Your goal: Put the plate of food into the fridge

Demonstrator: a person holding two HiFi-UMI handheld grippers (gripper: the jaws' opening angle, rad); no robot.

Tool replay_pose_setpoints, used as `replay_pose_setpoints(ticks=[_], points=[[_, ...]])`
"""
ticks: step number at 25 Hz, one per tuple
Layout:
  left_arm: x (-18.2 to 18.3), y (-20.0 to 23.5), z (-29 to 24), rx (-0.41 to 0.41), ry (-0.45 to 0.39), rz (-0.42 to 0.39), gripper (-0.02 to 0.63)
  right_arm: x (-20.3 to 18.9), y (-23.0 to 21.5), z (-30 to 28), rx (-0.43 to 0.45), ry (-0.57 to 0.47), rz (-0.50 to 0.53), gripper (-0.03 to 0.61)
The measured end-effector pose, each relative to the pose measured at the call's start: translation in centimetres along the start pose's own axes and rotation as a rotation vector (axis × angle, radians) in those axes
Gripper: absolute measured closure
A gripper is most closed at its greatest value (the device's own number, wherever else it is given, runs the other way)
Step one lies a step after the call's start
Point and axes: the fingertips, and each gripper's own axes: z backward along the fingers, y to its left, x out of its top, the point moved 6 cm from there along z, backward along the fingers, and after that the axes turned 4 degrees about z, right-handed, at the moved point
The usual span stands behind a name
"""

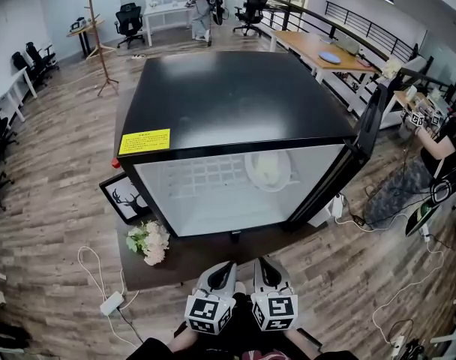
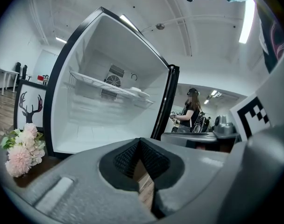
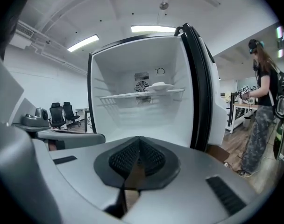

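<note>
Plate (image 1: 268, 171) set on fridge shelf (image 1: 205, 177); left gripper (image 1: 222, 272), right gripper (image 1: 267, 270) clenched, empty; door (image 1: 367, 130) at 3 o'clock likely to be shut next.

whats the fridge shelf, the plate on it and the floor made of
Shelf: white coated wire, likely; thin parallel bars show.
Plate: pale and smooth, maybe ceramic or plastic; too small to tell.
Floor: wood or wood-look planks, matte; grain and seams show.
</note>
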Motion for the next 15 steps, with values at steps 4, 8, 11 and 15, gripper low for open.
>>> replay_pose_setpoints(ticks=[4,8,11,15], points=[[0.0,0.1,0.3,0.009,-0.002,-0.005,0.606,-0.1,0.2,0.3,-0.015,-0.010,0.001,0.569],[-0.1,0.0,0.6,0.008,-0.007,-0.009,0.606,-0.2,0.2,0.7,-0.022,-0.018,-0.004,0.571],[0.0,-0.2,0.8,0.004,-0.010,-0.014,0.606,-0.2,0.3,1.0,-0.031,-0.021,-0.007,0.571],[0.0,-0.3,1.1,-0.003,-0.015,-0.017,0.606,-0.3,0.5,1.4,-0.037,-0.025,-0.007,0.571]])
